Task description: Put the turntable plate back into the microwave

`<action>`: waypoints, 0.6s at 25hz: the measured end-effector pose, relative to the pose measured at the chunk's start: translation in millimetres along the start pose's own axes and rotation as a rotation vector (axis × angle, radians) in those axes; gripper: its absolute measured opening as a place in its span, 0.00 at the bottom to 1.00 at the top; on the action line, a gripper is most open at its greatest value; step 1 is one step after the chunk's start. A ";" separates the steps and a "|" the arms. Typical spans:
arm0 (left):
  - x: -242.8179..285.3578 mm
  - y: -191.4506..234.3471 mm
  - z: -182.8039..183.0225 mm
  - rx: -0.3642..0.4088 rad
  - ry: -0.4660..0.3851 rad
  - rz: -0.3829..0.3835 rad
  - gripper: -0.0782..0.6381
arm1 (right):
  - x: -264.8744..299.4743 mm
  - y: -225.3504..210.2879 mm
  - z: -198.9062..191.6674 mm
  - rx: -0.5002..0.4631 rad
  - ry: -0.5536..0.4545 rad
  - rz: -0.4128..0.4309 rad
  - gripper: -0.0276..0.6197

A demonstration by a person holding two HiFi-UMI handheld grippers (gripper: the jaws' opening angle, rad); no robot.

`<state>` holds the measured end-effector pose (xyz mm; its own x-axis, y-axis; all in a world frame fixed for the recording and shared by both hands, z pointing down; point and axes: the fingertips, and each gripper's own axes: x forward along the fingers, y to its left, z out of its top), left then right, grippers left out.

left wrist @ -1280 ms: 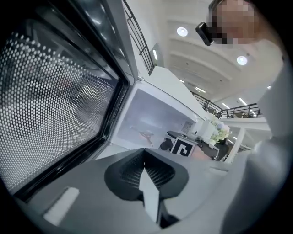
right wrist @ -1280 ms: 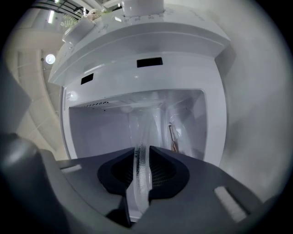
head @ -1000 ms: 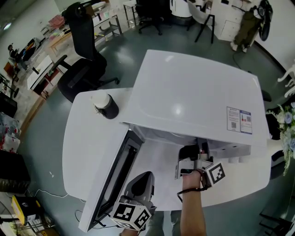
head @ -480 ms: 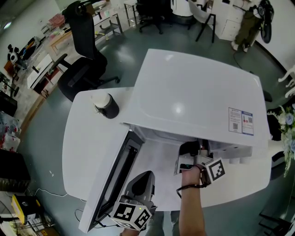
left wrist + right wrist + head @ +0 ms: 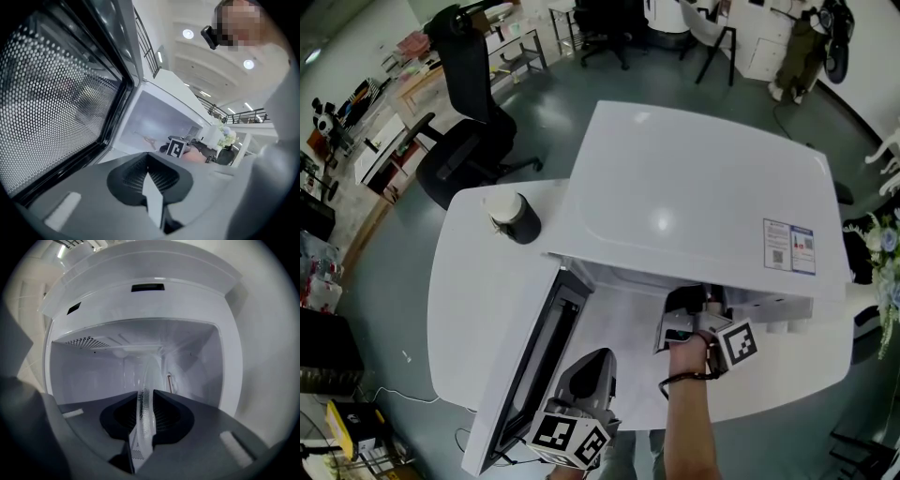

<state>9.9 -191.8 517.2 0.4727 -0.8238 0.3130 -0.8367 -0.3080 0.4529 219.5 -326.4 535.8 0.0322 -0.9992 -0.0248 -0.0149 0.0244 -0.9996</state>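
A clear glass turntable plate (image 5: 146,394) stands on edge between the jaws of my right gripper (image 5: 145,414), which is shut on its rim. The plate reaches into the white cavity of the microwave (image 5: 140,366). In the head view the right gripper (image 5: 689,323) sits at the mouth of the microwave (image 5: 694,197), under its top; the plate is hidden there. My left gripper (image 5: 149,174) is shut with nothing in it, low beside the open door (image 5: 61,98). In the head view the left gripper (image 5: 581,380) is near the table's front edge.
The microwave door (image 5: 530,366) swings out to the left, toward me. A dark cup with a white lid (image 5: 514,214) stands on the white round table (image 5: 473,300) at the left. Office chairs (image 5: 469,103) stand on the floor behind.
The right gripper with the plate has edged slightly further into the microwave mouth. The left gripper has stayed where it was.
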 end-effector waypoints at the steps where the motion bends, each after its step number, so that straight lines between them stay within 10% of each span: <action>1: 0.4 -0.2 0.2 -0.001 -0.001 -0.001 0.11 | 0.3 0.0 0.2 -0.006 -0.002 -0.002 0.14; 15: -1.1 -3.5 -0.8 0.001 -0.001 -0.018 0.11 | 0.8 4.3 0.2 -0.209 0.028 -0.159 0.13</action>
<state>12.5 -189.4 515.9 0.4877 -0.8185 0.3036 -0.8281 -0.3237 0.4576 219.7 -327.1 531.5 0.0226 -0.9905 0.1359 -0.2183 -0.1376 -0.9661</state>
